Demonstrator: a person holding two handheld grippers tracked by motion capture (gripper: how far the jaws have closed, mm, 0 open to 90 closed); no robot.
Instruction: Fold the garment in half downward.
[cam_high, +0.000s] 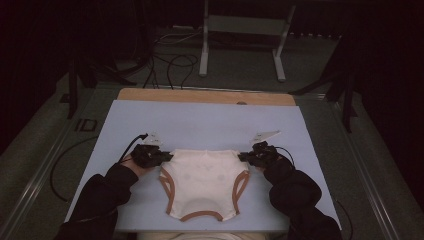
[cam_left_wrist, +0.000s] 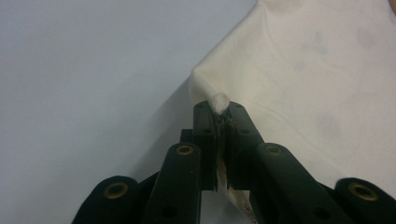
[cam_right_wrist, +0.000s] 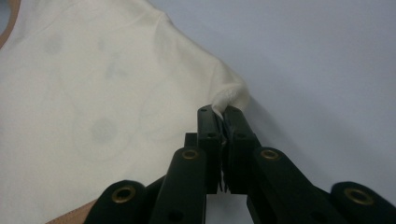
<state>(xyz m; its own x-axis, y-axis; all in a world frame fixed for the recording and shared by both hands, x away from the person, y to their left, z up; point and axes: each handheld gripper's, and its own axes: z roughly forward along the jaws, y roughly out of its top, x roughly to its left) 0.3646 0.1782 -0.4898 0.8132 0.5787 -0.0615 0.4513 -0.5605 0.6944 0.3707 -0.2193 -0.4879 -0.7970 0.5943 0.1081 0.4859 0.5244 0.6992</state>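
**Both tools clamped on far corners of garment**

The cream garment (cam_high: 204, 184) lies flat on the blue counter (cam_high: 210, 125), waist edge away from the person, brown-trimmed leg openings toward the near edge. The left tool (cam_high: 167, 156) pinches the far left corner (cam_left_wrist: 218, 102); the right tool (cam_high: 243, 157) pinches the far right corner (cam_right_wrist: 227, 97). Each is closed tight on a nub of cloth. The garment spans straight between them, its waist edge running side to side. Ample bare counter lies beyond the waist; the hem sits close to the near edge. A fold toward the person looks the likelier move.
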